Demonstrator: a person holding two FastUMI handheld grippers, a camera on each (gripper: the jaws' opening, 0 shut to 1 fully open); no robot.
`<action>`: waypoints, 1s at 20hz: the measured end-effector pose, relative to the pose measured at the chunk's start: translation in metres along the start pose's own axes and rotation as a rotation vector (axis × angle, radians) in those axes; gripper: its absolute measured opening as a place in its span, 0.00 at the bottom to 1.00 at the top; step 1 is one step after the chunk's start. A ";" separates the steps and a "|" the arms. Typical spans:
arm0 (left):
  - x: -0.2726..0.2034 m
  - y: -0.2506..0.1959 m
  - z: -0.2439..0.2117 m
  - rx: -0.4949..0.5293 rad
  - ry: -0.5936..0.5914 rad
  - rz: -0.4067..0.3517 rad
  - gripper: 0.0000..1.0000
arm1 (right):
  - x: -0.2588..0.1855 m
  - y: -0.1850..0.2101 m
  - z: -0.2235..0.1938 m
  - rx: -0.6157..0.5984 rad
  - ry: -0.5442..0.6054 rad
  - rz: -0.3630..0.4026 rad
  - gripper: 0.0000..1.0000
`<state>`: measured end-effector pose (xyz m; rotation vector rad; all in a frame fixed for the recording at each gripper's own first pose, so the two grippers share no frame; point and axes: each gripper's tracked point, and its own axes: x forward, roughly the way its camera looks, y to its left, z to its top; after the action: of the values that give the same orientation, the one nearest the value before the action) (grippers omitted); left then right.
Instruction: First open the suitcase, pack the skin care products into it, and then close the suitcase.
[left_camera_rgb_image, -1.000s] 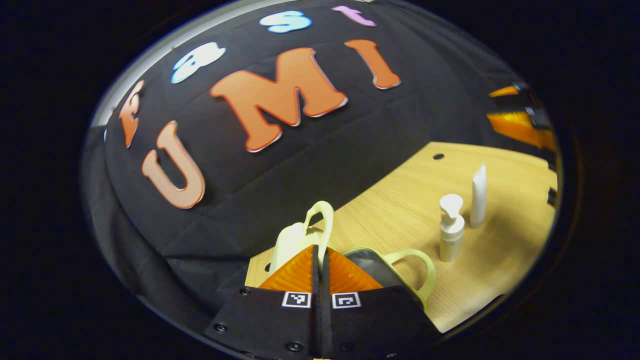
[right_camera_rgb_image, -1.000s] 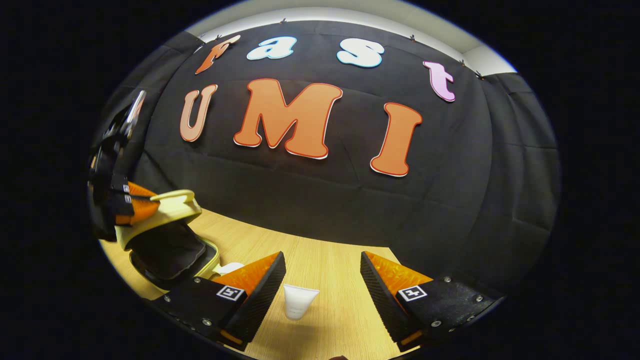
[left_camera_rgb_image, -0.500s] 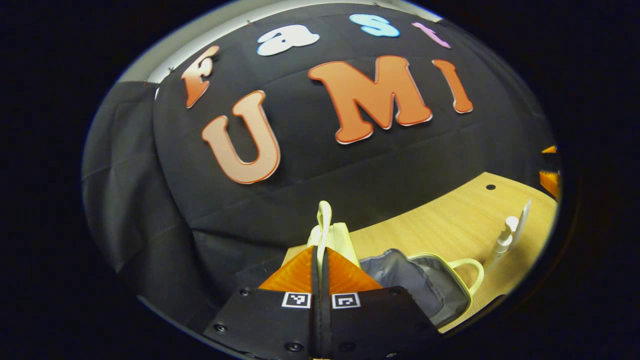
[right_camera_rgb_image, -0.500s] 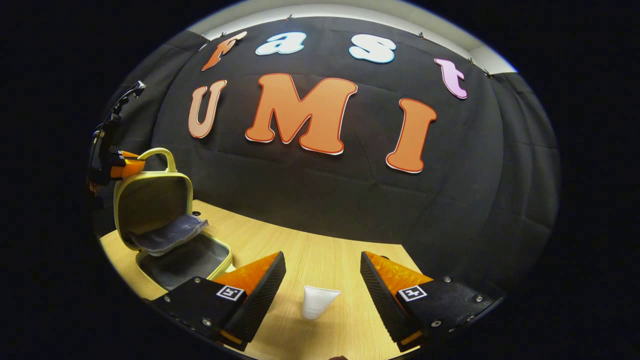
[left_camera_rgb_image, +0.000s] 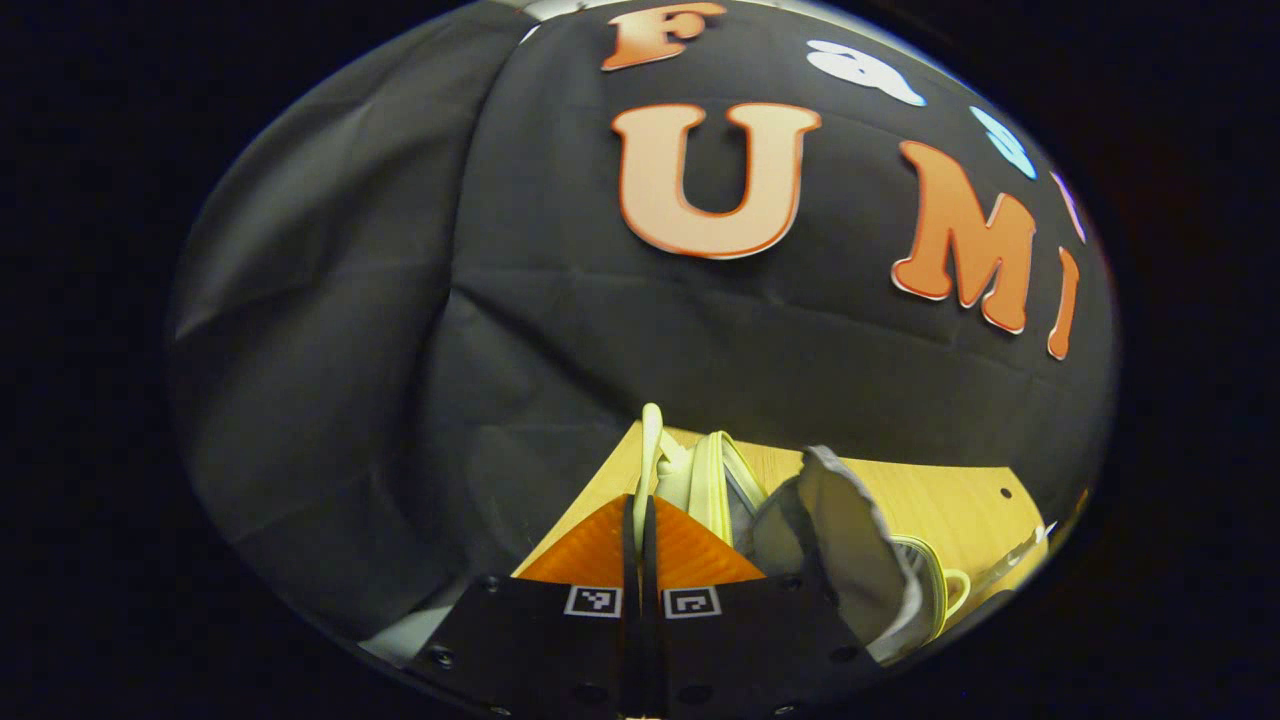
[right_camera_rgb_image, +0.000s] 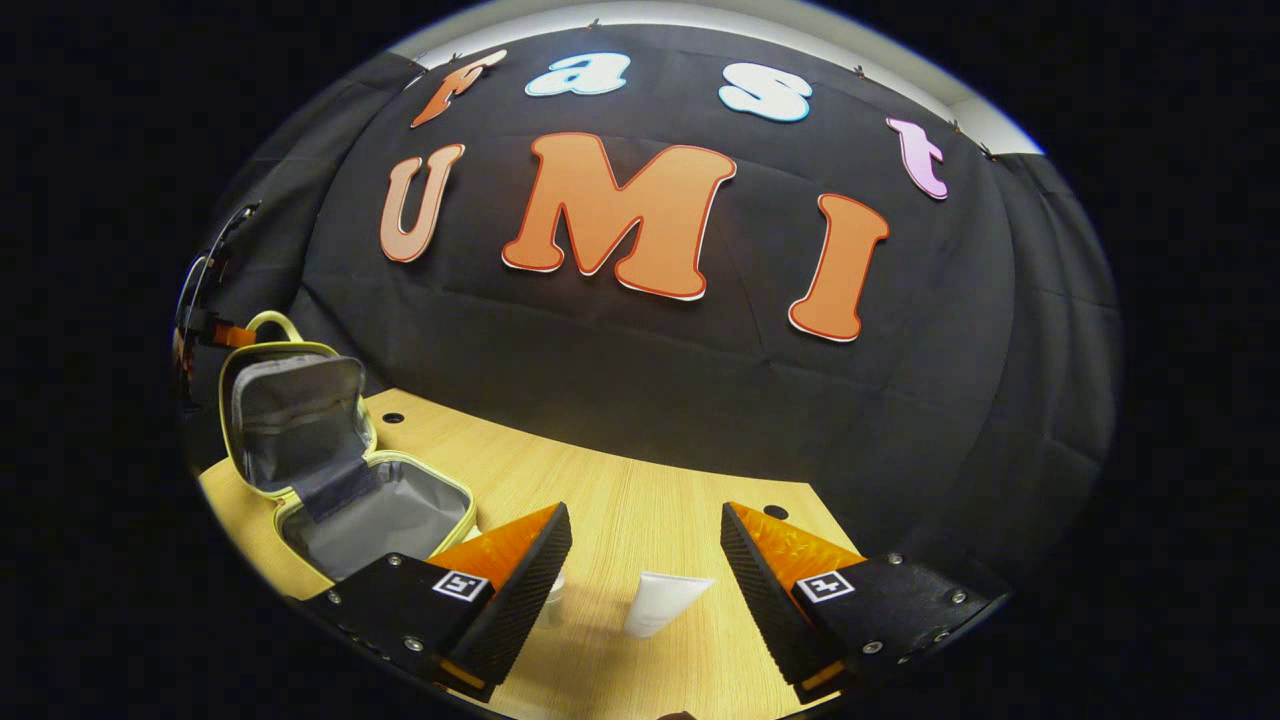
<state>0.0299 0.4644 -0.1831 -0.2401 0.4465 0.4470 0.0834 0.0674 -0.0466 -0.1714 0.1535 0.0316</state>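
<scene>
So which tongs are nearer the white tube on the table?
Right. The right tongs hang open with the white tube standing between their fingers; the left tongs are away at the suitcase lid's handle, pinching it.

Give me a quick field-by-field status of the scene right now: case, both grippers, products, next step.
suitcase: open on the wooden table, lid raised upright, grey lining showing
left gripper: shut on the lid handle
right gripper: open, over the table
white tube: standing on the table between the right gripper's fingers, not gripped
products in suitcase: none visible
likely next step: close on the tube
</scene>
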 end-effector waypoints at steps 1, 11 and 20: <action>0.010 0.011 -0.012 -0.029 0.028 0.004 0.01 | 0.000 0.002 0.000 -0.001 0.005 -0.005 0.96; 0.046 0.087 -0.117 -0.053 0.271 0.064 0.01 | 0.002 0.030 -0.019 0.009 0.081 0.008 0.96; 0.029 0.092 -0.104 0.090 0.155 0.182 0.40 | 0.005 0.021 -0.028 0.016 0.087 0.013 0.96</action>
<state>-0.0274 0.5220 -0.2994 -0.1474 0.6420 0.5871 0.0830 0.0831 -0.0777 -0.1563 0.2416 0.0355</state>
